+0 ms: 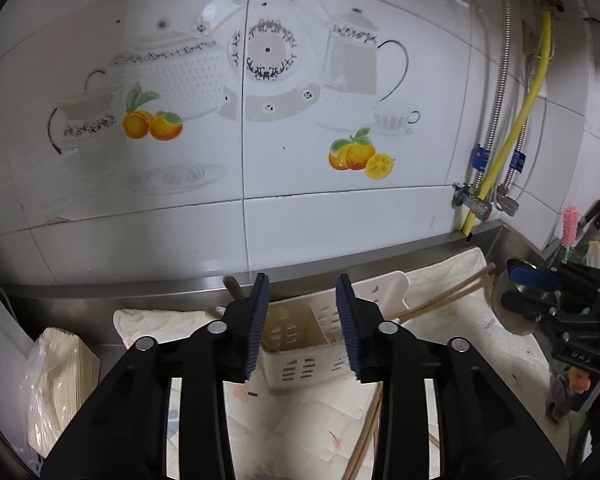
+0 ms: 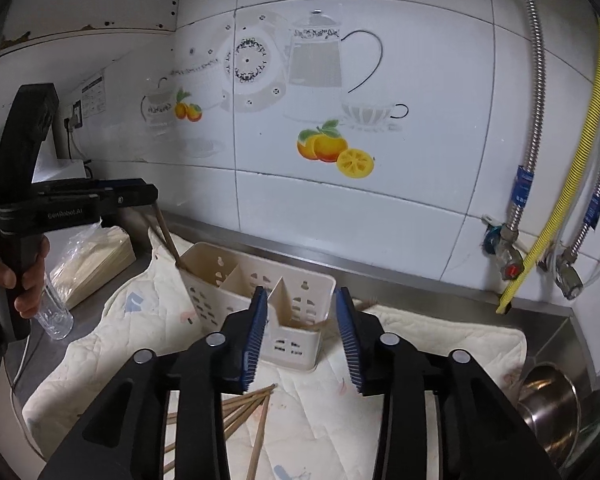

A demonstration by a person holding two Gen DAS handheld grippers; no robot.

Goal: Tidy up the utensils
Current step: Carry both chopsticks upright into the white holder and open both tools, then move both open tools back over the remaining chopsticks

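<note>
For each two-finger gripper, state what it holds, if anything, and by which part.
Nothing is held. The left gripper and right gripper both stand open, empty, above the white slotted plastic utensil caddy; brown wooden chopsticks lie loose on the cloth.

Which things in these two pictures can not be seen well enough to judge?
- Loose chopsticks, right wrist view: the right tongs cover their lower ends, so no count.
- Utensil caddy, left wrist view: the left tongs hide both its sides.
- Blurred chopsticks at the caddy's right compartment: in or outside, unclear.
- Steel pot: cut by the picture edge.
</note>
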